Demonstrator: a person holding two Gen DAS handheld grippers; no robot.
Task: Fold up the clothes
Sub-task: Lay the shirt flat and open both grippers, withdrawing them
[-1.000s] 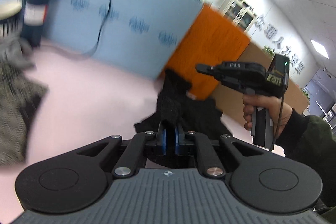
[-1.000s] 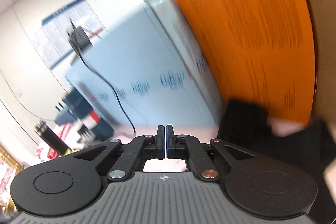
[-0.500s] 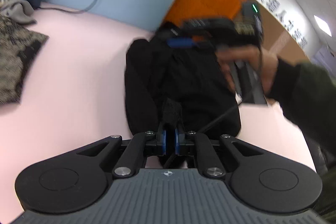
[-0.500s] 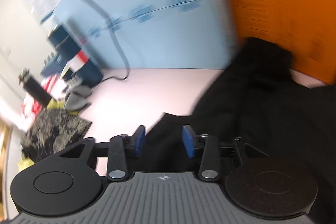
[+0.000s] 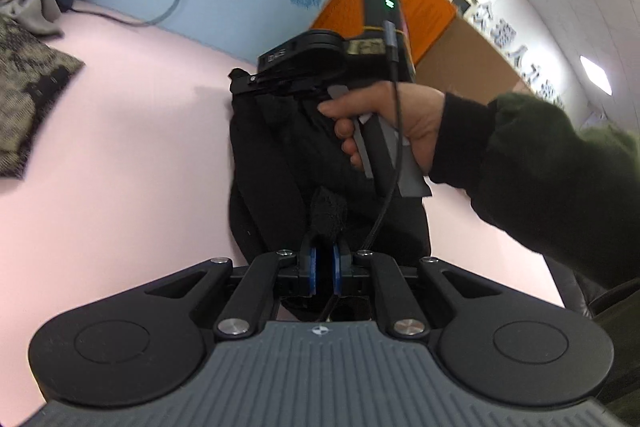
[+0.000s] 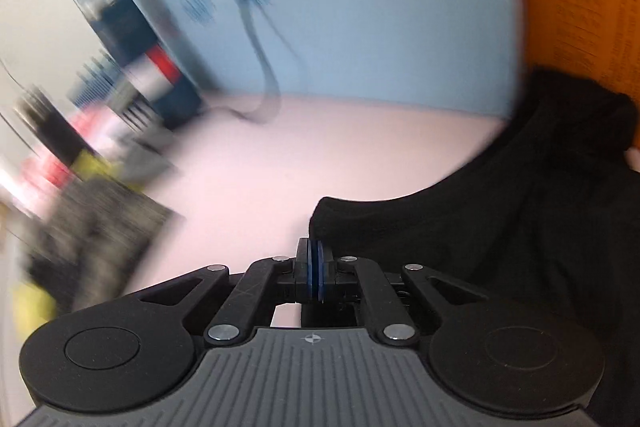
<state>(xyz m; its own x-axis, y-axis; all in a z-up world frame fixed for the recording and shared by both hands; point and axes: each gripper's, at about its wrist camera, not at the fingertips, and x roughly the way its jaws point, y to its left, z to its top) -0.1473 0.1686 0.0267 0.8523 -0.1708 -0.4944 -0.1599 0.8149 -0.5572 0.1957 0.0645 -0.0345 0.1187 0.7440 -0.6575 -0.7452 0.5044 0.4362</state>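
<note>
Our right claw (image 6: 315,259) has dropped to the black garment's (image 5: 304,155) far edge and pinches it; left claw (image 5: 324,269) pinches a knit tuft. We lift both evenly, keeping edges aligned over the pink table (image 5: 120,147).

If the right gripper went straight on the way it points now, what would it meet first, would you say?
Probably the bare pink table. The right gripper is shut at the edge of the black garment, which spreads off to its right. Beyond the table stands the blue panel; blur leaves depth uncertain.
</note>
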